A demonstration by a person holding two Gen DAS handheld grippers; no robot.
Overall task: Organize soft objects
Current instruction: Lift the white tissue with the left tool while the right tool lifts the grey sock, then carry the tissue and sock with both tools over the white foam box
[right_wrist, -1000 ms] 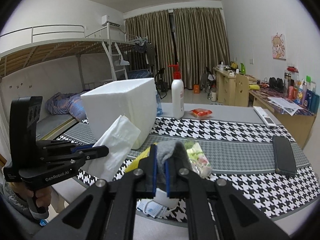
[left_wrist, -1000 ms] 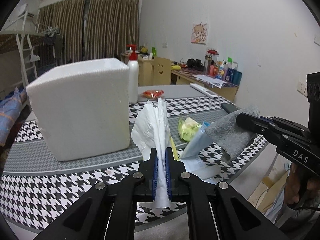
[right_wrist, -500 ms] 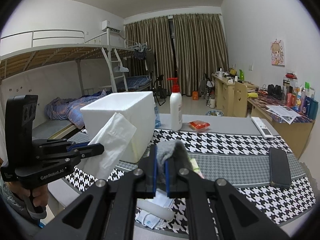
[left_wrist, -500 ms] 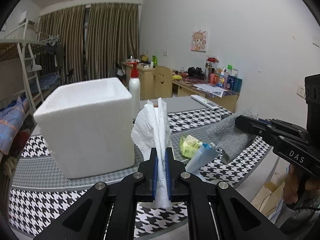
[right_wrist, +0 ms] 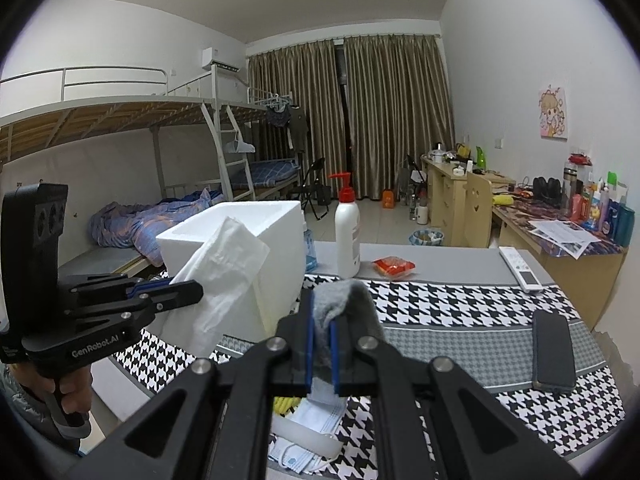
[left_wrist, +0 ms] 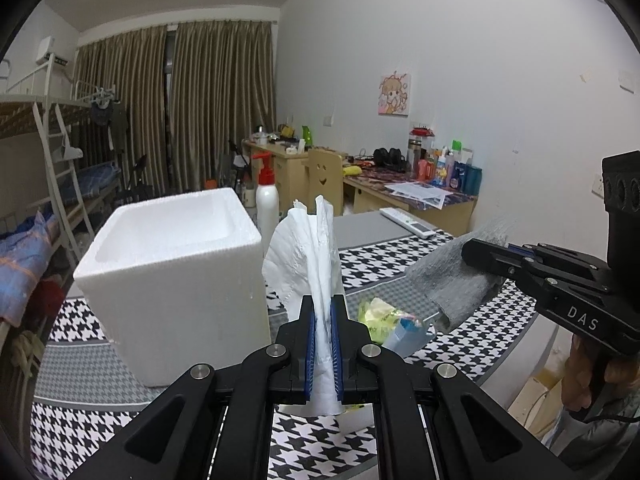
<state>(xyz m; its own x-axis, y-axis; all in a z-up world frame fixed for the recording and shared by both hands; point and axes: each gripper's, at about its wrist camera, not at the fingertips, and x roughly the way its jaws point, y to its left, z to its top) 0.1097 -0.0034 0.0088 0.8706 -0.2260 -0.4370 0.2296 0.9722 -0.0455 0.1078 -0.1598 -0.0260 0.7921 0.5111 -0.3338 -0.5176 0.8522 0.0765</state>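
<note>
My left gripper (left_wrist: 322, 344) is shut on a white paper tissue (left_wrist: 308, 264) and holds it up above the table's near edge, right of a white foam box (left_wrist: 172, 280). In the right wrist view the tissue (right_wrist: 224, 280) hangs in front of the foam box (right_wrist: 276, 256). My right gripper (right_wrist: 321, 344) is shut on a grey cloth (right_wrist: 344, 300), which also shows in the left wrist view (left_wrist: 452, 284), held above the table. A yellow-green packet (left_wrist: 378, 314) and a blue-capped tube (left_wrist: 408, 332) lie on the houndstooth tablecloth (left_wrist: 384, 260) below.
A white pump bottle (right_wrist: 347, 236) stands behind the box. A red packet (right_wrist: 394, 266), a remote (right_wrist: 520, 270) and a black phone (right_wrist: 554, 350) lie on the table. Blue face masks (right_wrist: 316, 420) lie at the near edge. A desk (right_wrist: 560, 248) stands right.
Both grippers have risen with the tissue and the cloth still held; the table and the foam box now sit lower in both views and the box's open top shows.
</note>
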